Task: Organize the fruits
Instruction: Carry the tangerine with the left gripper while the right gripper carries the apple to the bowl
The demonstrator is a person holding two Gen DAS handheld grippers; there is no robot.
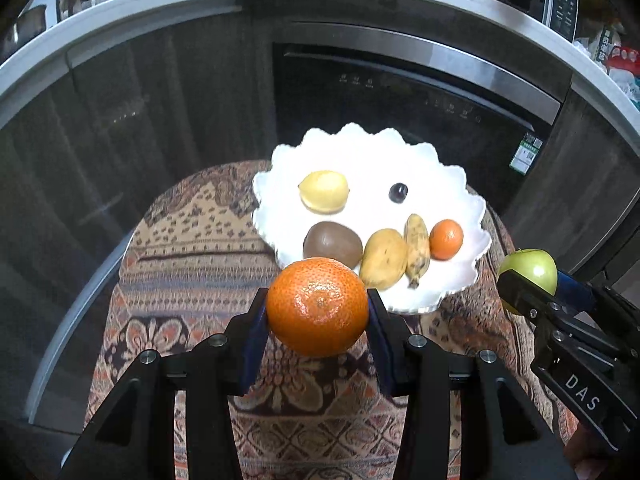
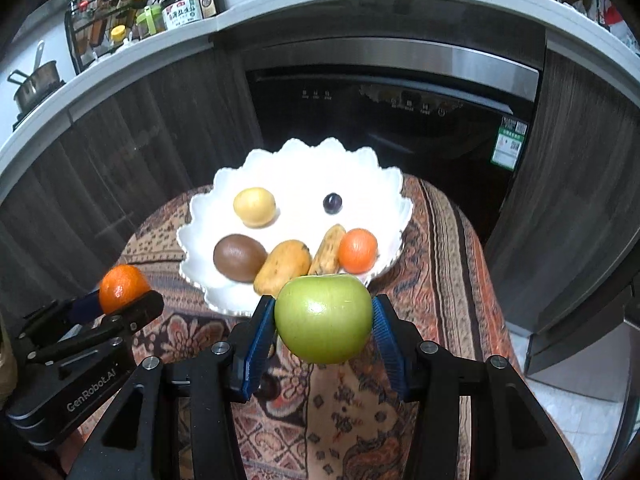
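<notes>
Your left gripper [image 1: 317, 308] is pinching a big orange [image 1: 317, 306] by its two sides, and your right gripper [image 2: 323, 318] is pinching a green apple [image 2: 323, 317] the same way. Both fruits hang in the air over the patterned cloth [image 1: 192, 240] on the surface, just in front of the white plate [image 1: 372, 152].

The plate already holds a lemon [image 1: 324, 192], a dark grape [image 1: 398, 193], a kiwi [image 1: 332, 245], a mango [image 1: 383, 258], a small banana [image 1: 417, 250] and a little orange [image 1: 446, 239]. Most of them sit along the near side, close to your fruits.

Here is what could go wrong. Round fruit is slippery, and each one is held only at two small spots. If you tip or shake a gripper, the fruit could pop out and roll off the surface.

If you drop the big orange on the near edge, it could bump the kiwi or the mango and push them around. The wavy rim is low there, so a fruit could roll off.

Your two grippers are near each other. If both go for the plate together, they could knock. The back of the plate has bare room, so that looks like the safer place to aim.
</notes>
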